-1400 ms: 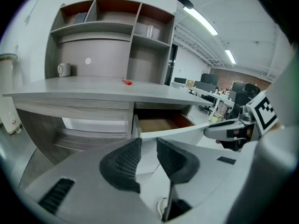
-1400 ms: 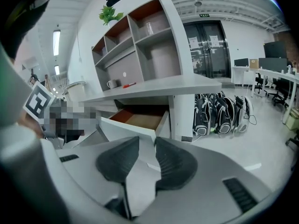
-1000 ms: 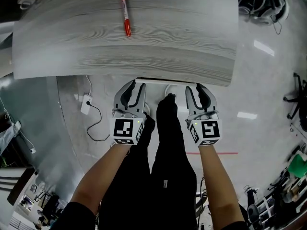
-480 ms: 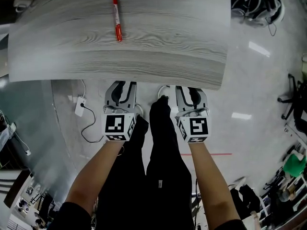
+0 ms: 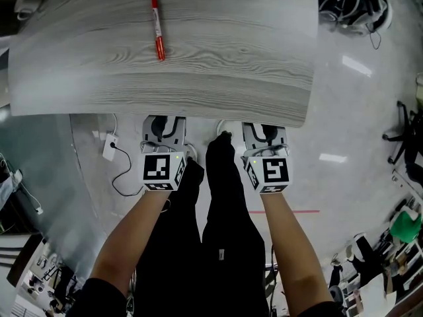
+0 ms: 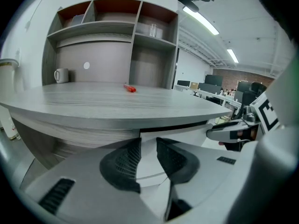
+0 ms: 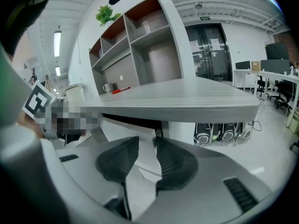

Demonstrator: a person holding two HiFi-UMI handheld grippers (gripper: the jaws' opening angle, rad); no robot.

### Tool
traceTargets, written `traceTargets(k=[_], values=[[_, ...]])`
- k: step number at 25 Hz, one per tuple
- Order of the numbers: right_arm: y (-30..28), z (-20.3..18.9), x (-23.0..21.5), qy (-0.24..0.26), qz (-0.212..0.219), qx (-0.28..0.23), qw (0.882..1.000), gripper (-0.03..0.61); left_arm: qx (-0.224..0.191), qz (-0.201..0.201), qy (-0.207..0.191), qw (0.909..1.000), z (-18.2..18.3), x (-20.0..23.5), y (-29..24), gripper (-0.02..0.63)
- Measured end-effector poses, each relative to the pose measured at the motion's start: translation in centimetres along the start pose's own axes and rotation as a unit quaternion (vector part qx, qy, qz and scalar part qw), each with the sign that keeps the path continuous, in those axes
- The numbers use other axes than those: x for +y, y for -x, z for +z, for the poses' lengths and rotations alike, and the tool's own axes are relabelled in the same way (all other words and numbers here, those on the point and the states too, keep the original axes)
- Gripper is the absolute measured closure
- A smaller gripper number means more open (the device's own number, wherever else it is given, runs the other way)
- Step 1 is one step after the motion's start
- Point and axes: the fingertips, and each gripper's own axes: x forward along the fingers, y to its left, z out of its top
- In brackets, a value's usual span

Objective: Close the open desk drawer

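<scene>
Facing the drawer point(image 6: 185, 133) under the desk point(image 6: 117, 104): left gripper point(image 6: 148, 142), right gripper point(image 7: 146, 142), jaws apart.

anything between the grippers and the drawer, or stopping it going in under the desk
Nothing visible. The left gripper and right gripper, jaws open, face the white drawer front directly under the desk top, with nothing in between.

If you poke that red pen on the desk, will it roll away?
Probably yes. The red pen looks round and thin, and it lies flat on the smooth desk, so a sideways poke would likely send it rolling. It also looks small and stiff, so it is probably light and easy to lift.
</scene>
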Motion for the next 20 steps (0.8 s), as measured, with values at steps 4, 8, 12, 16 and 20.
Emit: traceTargets(k=[4, 8, 12, 16, 20], values=[[-0.15, 0.12, -0.15, -0.005, 0.001, 0.001, 1.0, 0.451, -0.001, 0.001, 0.002, 1.0, 0.08, -0.02, -0.15, 0.499], [-0.68, 0.32, -0.18, -0.004, 0.003, -0.001, 1.0, 0.451, -0.006, 0.004, 0.001, 1.0, 0.29, 0.31, -0.49, 0.499], [-0.73, 0.32, -0.33, 0.006, 0.003, 0.005, 1.0, 0.451, -0.004, 0.003, -0.001, 1.0, 0.3, 0.17, -0.61, 0.499], [-0.73, 0.45, -0.4, 0.017, 0.001, 0.001, 1.0, 0.451, -0.009, -0.001, -0.001, 1.0, 0.45, 0.16, -0.66, 0.499], [-0.89, 0.48, -0.45, 0.016, 0.003, -0.002, 1.0, 0.451, -0.012, -0.004, -0.007, 0.9999, 0.45, 0.34, -0.78, 0.499]])
